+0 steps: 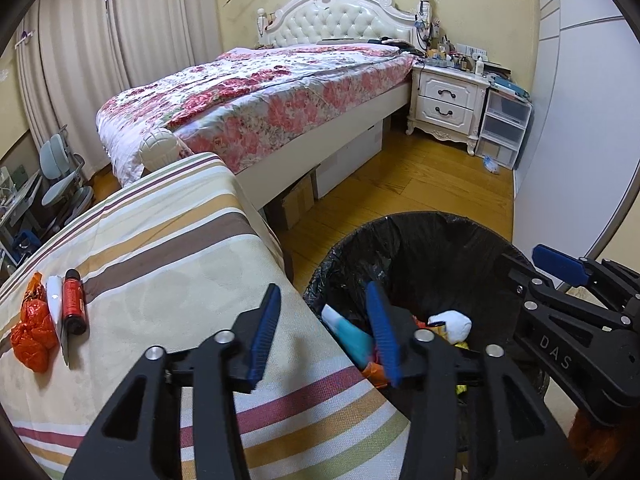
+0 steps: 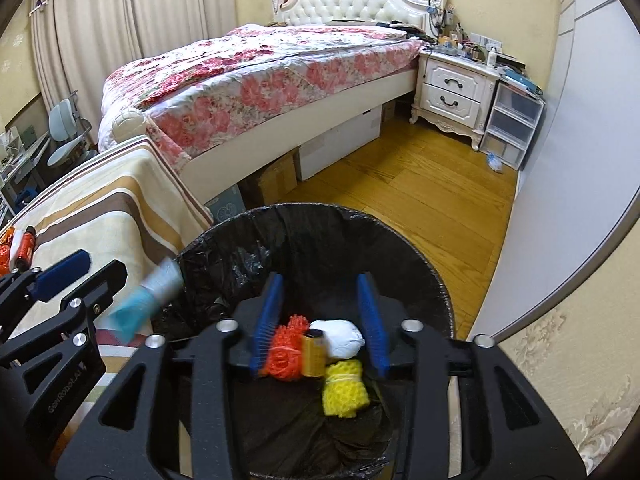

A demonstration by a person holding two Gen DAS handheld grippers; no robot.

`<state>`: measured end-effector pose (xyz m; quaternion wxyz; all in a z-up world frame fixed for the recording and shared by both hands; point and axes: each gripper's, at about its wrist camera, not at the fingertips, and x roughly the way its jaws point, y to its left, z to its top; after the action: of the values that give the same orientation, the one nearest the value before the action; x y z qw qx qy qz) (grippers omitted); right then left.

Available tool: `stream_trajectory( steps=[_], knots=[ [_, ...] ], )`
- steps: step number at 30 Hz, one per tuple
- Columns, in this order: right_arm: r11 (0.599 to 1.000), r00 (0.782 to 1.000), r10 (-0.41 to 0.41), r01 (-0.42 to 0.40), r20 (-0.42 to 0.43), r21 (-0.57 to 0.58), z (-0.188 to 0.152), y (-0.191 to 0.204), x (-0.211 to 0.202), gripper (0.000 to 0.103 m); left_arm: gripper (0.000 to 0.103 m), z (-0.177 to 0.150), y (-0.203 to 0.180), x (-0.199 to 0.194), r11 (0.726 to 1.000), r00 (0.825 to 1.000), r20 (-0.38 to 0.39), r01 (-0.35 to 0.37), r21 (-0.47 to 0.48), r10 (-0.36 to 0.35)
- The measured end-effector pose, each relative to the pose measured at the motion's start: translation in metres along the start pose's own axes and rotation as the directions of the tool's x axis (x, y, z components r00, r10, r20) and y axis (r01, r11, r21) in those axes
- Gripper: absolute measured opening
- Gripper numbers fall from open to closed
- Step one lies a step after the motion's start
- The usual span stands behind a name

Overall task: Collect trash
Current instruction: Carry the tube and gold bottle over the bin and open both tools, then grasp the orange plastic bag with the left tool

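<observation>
Trash bin (image 2: 420, 280) lies beneath both empty, parted claws.

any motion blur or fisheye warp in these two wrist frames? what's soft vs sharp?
Right wrist view: the teal-and-white tube at the bin's rim is smeared by motion blur, everything else sharp; the wall edge bows from fisheye warp. Left wrist view: the same tube looks crisper; the bed curves, and dark vignette fills the corners. No harsh glare.

Black bin liner (image 2: 320, 240); orange mesh (image 2: 286, 350), yellow mesh (image 2: 344, 390), white wad (image 2: 338, 338); striped cream cloth (image 1: 160, 240); pink floral quilt (image 1: 256, 92).
</observation>
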<state>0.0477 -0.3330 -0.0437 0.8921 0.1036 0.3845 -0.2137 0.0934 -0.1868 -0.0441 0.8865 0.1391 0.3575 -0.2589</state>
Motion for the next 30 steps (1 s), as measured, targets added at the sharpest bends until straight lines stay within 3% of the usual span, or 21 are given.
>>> stream_trajectory(
  steps=[2,6,13,23,28,30],
  knots=[
    [1.000,1.000,-0.009,0.009,-0.001,0.002,-0.001,-0.002,0.000,0.042,0.063,0.000,0.002,-0.002,1.000,1.000,0.005,-0.007,-0.009,0.007],
    [1.000,1.000,-0.007,0.007,0.003,0.006,-0.001,-0.001,-0.004,0.046,0.070,-0.004,0.009,-0.010,0.999,0.999,0.021,-0.036,-0.024,0.037],
    [0.998,0.998,0.056,-0.056,0.009,-0.032,-0.003,0.025,-0.014,0.048,0.071,-0.021,0.046,-0.028,0.987,0.990,0.032,-0.136,-0.089,0.139],
    [0.962,0.974,0.227,-0.227,-0.016,-0.153,-0.015,0.099,-0.038,0.052,0.072,-0.058,0.130,-0.060,0.910,0.936,-0.021,-0.348,-0.226,0.352],
    [0.931,0.957,0.286,-0.290,-0.050,-0.222,-0.024,0.141,-0.045,0.053,0.073,-0.071,0.175,-0.071,0.861,0.909,-0.051,-0.408,-0.303,0.413],
    [0.919,0.953,0.295,-0.301,-0.065,-0.253,-0.029,0.158,-0.044,0.053,0.074,-0.072,0.188,-0.071,0.855,0.905,-0.051,-0.416,-0.310,0.422]
  ],
)
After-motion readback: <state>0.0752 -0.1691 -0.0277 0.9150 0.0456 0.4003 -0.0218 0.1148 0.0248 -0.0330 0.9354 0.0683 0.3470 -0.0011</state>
